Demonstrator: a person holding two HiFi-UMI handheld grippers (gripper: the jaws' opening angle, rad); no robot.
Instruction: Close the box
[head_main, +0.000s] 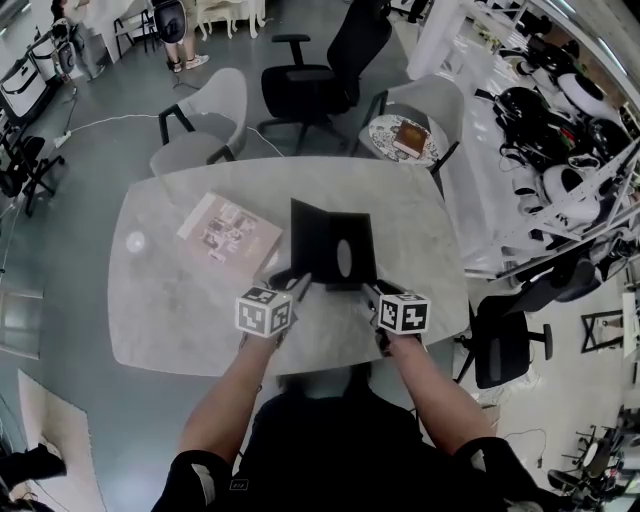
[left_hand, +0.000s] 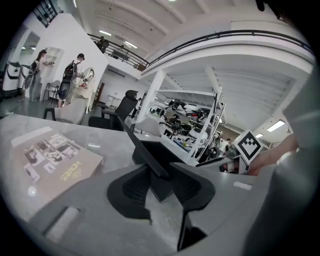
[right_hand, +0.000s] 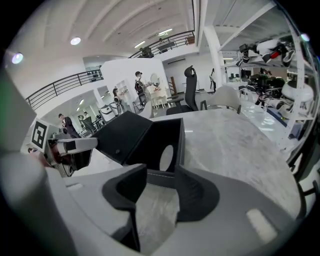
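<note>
**Lid flap pinched, ready to fold over the open box**

The grey marbled bench (head_main: 160, 300) fills the middle of the head view. At its centre, just above both grippers, stands the open rigid black box (head_main: 332, 240), with an oval hole in one wall. Up and to the left, well apart from it, lies a flat beige printed book (head_main: 228, 232).

The left gripper (left_hand: 160, 181) pinches the thin black lid flap (left_hand: 142, 147), which rises tilted toward the upper left of that gripper's view. The right gripper (right_hand: 157, 192) is spread and empty, with the box's near wall just beyond its tips.

To close it well, the flap should probably travel in an arc about its hinge rather than be pulled straight. Otherwise the box, which looks light, may slide or tip. The free gripper could steady the near wall. The flap edge is best lined up with the walls before it is pressed down.
</note>
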